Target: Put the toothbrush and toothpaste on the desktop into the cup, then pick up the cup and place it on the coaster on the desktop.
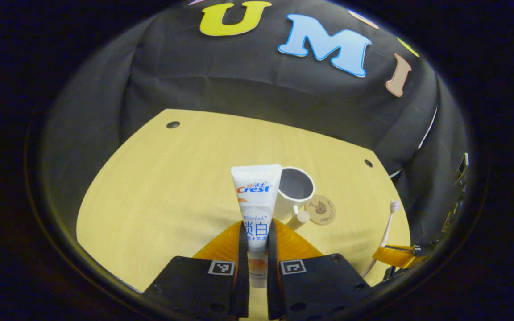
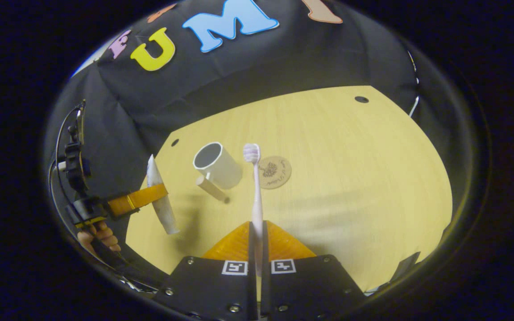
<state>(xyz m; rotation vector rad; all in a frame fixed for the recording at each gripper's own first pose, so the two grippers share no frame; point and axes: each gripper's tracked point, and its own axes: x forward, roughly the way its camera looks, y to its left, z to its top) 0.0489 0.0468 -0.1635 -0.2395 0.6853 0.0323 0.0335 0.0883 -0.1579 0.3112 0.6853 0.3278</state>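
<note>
Nearest, in the left gripper view: left tongs (image 1: pixel 255 249) clamped on the toothpaste (image 1: pixel 257 196) at its lower body, tube upright and clear of the worktop (image 1: pixel 159 191). Likely soft and light, so liable to buckle under a hard squeeze; best held near the stiffer cap end. In the right gripper view: right tongs (image 2: pixel 257 249) clamped on the toothbrush (image 2: pixel 256 196), low on the handle, bristles up. Thin, stiff, light, probably prone to pivoting. Farther out: empty white cup (image 2: pixel 217 165), upright, handle toward the camera. Just beside it, the round coaster (image 2: pixel 274 171), bare.
</note>
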